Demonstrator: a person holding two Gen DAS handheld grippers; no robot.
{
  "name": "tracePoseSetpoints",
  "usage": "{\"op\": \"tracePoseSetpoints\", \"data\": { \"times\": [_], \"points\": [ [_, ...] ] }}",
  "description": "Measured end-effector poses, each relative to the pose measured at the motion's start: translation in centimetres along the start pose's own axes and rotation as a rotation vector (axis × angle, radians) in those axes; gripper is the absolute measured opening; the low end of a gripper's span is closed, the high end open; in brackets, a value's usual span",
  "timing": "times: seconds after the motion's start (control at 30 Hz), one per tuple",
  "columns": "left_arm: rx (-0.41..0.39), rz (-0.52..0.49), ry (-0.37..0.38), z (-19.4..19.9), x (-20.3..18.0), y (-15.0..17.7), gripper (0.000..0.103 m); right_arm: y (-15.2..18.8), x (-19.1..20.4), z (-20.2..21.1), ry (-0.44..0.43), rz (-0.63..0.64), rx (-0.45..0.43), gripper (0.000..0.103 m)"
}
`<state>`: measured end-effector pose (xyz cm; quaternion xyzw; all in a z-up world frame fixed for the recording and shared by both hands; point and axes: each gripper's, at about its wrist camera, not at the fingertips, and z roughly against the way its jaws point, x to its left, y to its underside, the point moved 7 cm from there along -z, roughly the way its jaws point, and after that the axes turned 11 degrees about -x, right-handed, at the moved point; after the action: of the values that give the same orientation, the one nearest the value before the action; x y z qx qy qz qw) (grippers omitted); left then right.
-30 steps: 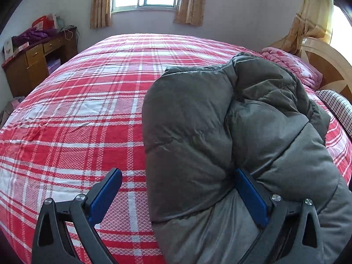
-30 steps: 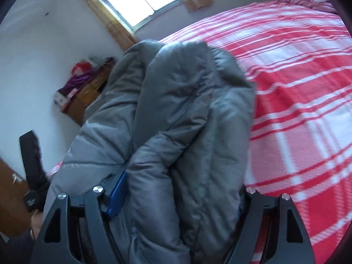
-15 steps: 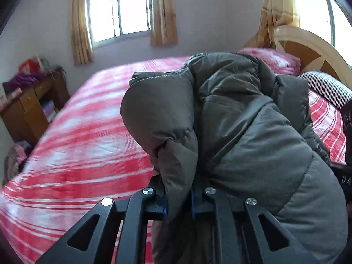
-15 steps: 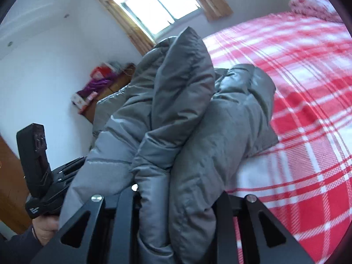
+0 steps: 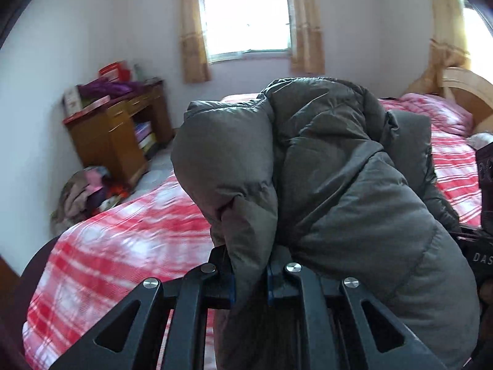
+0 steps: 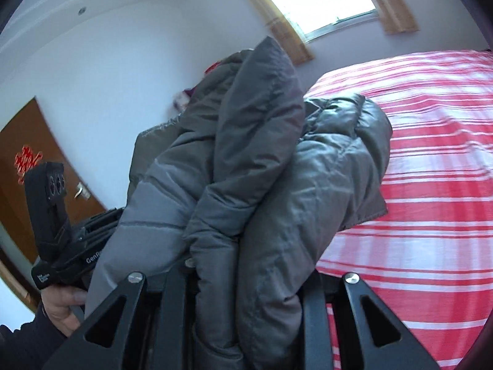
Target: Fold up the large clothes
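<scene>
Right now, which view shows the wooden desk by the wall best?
The left wrist view: the desk stands in full sight left of the grey jacket, with its drawers, shelf and the clutter on top. In the right wrist view the jacket hides it; only a blurred bit of clutter peeks out.

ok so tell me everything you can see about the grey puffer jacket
The grey puffer jacket is a bulky, quilted down-style coat in matte grey-olive fabric with stitched seams. It is bunched into a thick, upright bundle with several padded layers doubled over. The left gripper is shut on a hanging fold at its near edge; the right gripper clamps a thick wad of layers. It is held up over the red plaid bedspread, and whether its far end touches the bed cannot be told.
</scene>
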<state>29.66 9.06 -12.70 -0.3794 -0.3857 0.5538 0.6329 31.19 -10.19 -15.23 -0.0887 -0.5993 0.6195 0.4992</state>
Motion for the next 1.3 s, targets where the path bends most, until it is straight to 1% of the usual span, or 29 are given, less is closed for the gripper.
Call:
{"op": "tracePoseSetpoints", "data": {
  "times": [0.1,0.2,0.3,0.4,0.5,0.53,0.57,0.6,0.63,0.7,0.73,0.77,0.8,1.03,1.3],
  "points": [
    [0.031,0.02,-0.036,-0.6,3.1,2.4,0.013,1.1,2.4,-3.2,-0.005,0.043,0.041,0.025],
    [0.058,0.048,-0.052,-1.8,4.9,4.2,0.013,2.0,3.3,-5.7,0.001,0.064,0.078,0.025],
    [0.071,0.08,-0.053,-2.3,6.4,5.6,0.013,3.1,3.3,-8.2,0.021,0.08,0.12,0.025],
    [0.078,0.105,-0.059,-2.9,7.7,7.0,0.013,3.2,2.3,-9.9,0.047,0.094,0.149,0.024],
    [0.081,0.12,-0.066,-3.4,8.6,8.0,0.014,4.1,2.1,-11.8,0.077,0.117,0.176,0.024],
    [0.083,0.122,-0.066,-3.6,8.7,8.3,0.016,3.9,2.2,-11.9,0.086,0.125,0.183,0.024],
    [0.086,0.118,-0.079,-3.7,8.9,8.8,0.023,4.0,1.4,-11.2,0.092,0.13,0.188,0.025],
    [0.085,0.118,-0.091,-3.9,9.1,8.9,0.025,4.3,1.5,-11.6,0.1,0.136,0.196,0.025],
    [0.084,0.121,-0.101,-3.9,9.2,9.1,0.032,4.6,2.0,-11.8,0.108,0.141,0.202,0.025],
    [0.081,0.129,-0.112,-4.0,9.6,9.4,0.037,4.9,2.2,-12.3,0.13,0.167,0.214,0.026],
    [0.079,0.133,-0.12,-4.0,9.7,9.6,0.041,5.5,3.5,-11.7,0.14,0.176,0.218,0.026],
    [0.077,0.138,-0.132,-4.1,9.8,9.7,0.046,5.5,3.4,-11.8,0.151,0.183,0.222,0.027],
    [0.078,0.141,-0.139,-4.2,9.9,9.8,0.047,5.6,3.3,-11.6,0.166,0.189,0.226,0.028],
    [0.088,0.153,-0.154,-4.8,10.1,10.1,0.051,6.2,1.8,-11.8,0.209,0.198,0.242,0.03],
    [0.1,0.195,-0.157,-5.3,10.5,10.6,0.057,6.7,1.1,-12.5,0.247,0.205,0.257,0.033]
  ]
}}
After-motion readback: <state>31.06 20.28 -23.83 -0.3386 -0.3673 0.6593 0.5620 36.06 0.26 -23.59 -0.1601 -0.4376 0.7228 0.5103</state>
